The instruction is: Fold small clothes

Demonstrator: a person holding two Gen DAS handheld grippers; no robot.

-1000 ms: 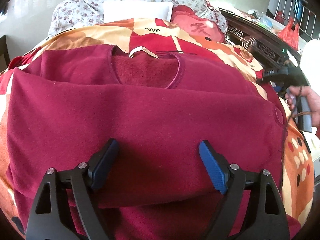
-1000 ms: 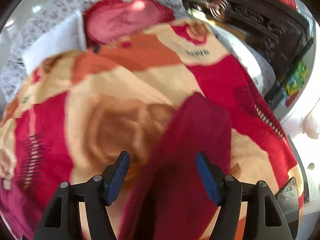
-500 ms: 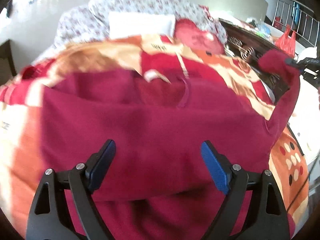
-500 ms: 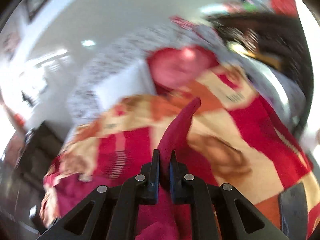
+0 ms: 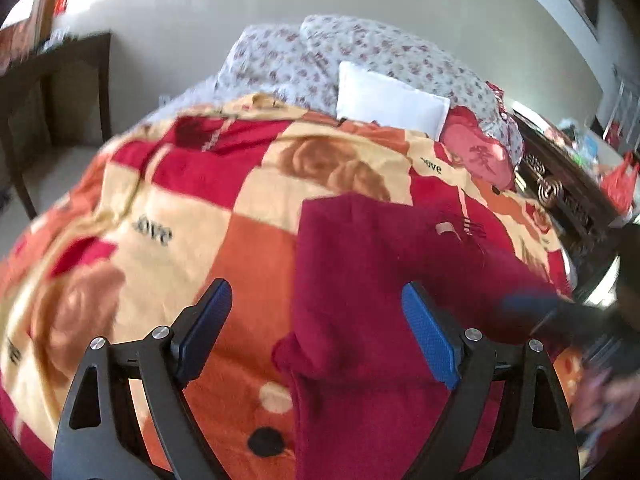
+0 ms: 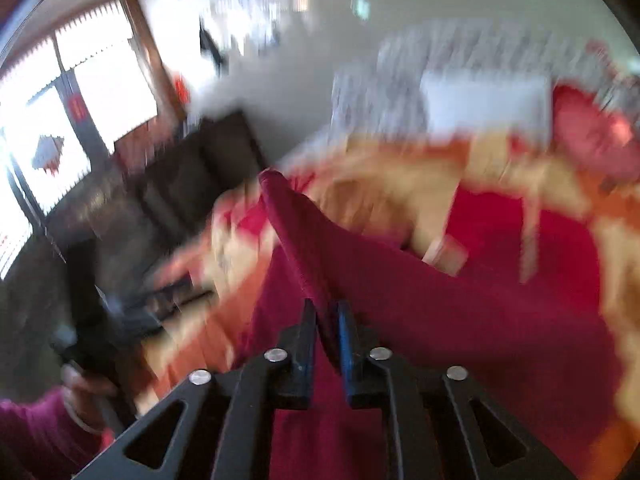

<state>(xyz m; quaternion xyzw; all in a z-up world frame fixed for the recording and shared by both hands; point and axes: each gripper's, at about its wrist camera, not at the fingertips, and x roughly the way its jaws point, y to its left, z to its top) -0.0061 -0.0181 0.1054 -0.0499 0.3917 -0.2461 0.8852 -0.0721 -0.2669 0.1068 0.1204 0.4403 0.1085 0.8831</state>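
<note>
A dark red fleece top lies on the patterned blanket, folded into a narrow strip with its white neck label showing. My left gripper hovers open above it; its left finger is over bare blanket and its right finger over the top. My right gripper has the top's sleeve between its nearly closed pads, and its jaws are opening. The sleeve stretches up and left across the top's body. The picture is blurred by motion. In the left wrist view the right gripper is a dark smear at the right.
Behind the blanket lie a white pillow, floral bedding and a red cushion. A dark wooden table stands at the left, carved dark furniture at the right. A hand and a magenta sleeve show at lower left.
My right gripper shut on the sleeve and swung it left across the top, which went from spread wide to a narrow strip. My left gripper stayed open and shifted left over the blanket.
</note>
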